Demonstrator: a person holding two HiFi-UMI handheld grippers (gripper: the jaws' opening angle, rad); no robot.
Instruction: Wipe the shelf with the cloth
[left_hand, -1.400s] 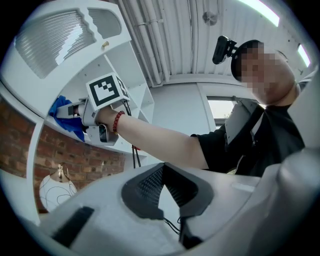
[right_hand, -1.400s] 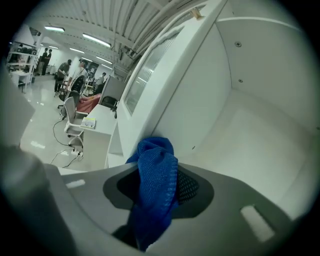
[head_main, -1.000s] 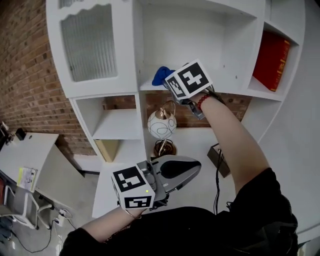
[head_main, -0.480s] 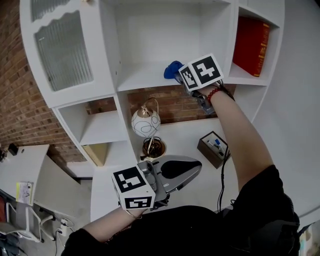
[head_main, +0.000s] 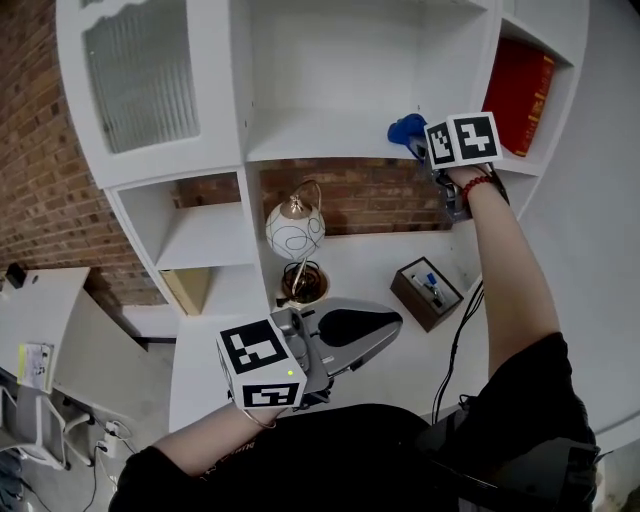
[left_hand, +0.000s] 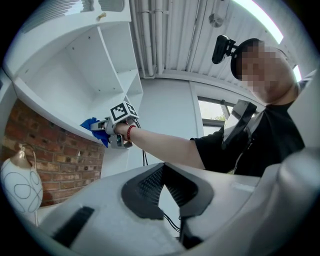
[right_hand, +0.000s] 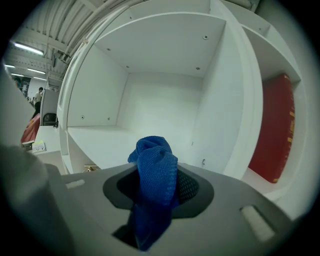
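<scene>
- Head view: at upper right, the right claw (head_main: 418, 148) holds the blue cloth (head_main: 404, 129) at the front edge of the white shelf (head_main: 320, 148), just left of a red book (head_main: 517, 80). The left claw (head_main: 378, 335) hovers low at centre, below a globe lamp (head_main: 295, 228).
- Left gripper view: its jaws are pressed together with nothing between them. The cloth shows mid-left on the shelf edge.
- Right gripper view: the jaws are clenched on the cloth at lower centre, with the shelf behind.
</scene>
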